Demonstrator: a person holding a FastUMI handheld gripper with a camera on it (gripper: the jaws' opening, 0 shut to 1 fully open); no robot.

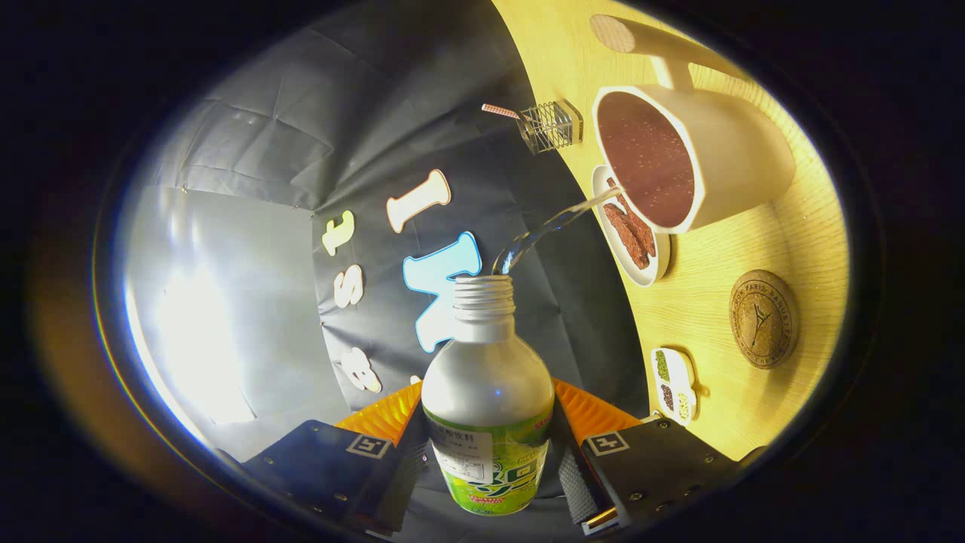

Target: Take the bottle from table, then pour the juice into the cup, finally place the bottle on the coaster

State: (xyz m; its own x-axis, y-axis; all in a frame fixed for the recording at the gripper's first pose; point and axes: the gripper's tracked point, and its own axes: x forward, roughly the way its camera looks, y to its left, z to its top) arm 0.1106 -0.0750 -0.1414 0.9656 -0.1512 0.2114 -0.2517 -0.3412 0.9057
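From where I sit, my gripper (pixel 488 467) has both fingers pressed against the sides of the bottle (pixel 487 407), clamped on its lower body, though the bottle's base is cut off below the fingers and I cannot see it. The bottle is uncapped, tipped toward the table (pixel 724 302), and a clear stream of juice (pixel 550 226) arcs from its threaded mouth toward the near rim of the cup (pixel 701 166). Where the stream lands is hard to make out; it meets the rim edge, and I cannot tell whether all of it goes in. The cup is white, with a long handle reaching away from me, and its inside looks dark and reddish with speckles (foam or droplets, I can't say which). Partly hidden behind the cup's rim is a small white plate (pixel 632 241) carrying brown strips. Beyond them stands a little wire holder (pixel 552 125) with a striped stick poking out. The round cork coaster (pixel 763 318) lies bare on the wood, apart from the cup, and a small white divided dish (pixel 673 383) with tiny contents sits just ahead of the right finger.
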